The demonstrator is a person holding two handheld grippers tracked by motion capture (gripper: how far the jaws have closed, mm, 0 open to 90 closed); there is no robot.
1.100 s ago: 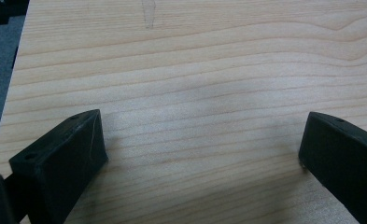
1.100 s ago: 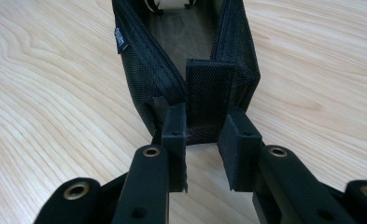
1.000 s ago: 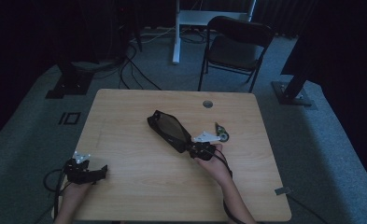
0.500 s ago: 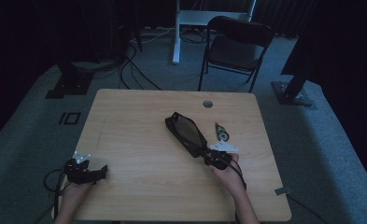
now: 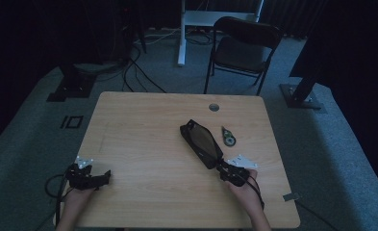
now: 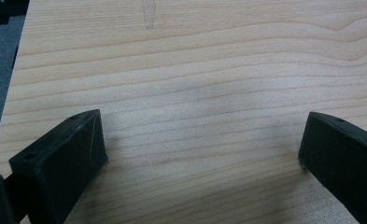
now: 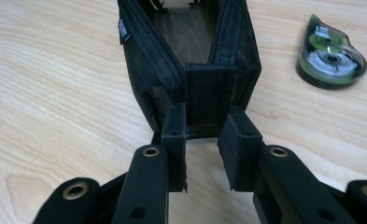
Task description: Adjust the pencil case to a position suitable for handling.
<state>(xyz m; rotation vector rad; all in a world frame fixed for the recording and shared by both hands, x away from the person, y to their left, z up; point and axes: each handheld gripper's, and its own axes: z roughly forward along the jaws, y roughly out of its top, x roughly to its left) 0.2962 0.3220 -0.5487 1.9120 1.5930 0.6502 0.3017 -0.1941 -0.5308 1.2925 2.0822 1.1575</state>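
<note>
Wooden table (image 5: 143, 125), bare grain under left side. Black mesh pouch (image 5: 202, 143) right of centre, zip open; small side tag (image 7: 121, 30), writing unreadable. Right gripper (image 5: 225, 172) clamped on pouch's near end tab. Left gripper (image 5: 96, 179) near left front edge, jaws wide, nothing between. Green correction-tape dispenser (image 7: 330, 54) just beside pouch, no legible label.

text: none legible | pouch (image 7: 190, 60) tag (image 7: 122, 29): too small to read

The mesh pouch (image 7: 190, 60) is cut off at the right gripper view's top edge; its label (image 7: 122, 31) is probably printed, but unreadable.
</note>
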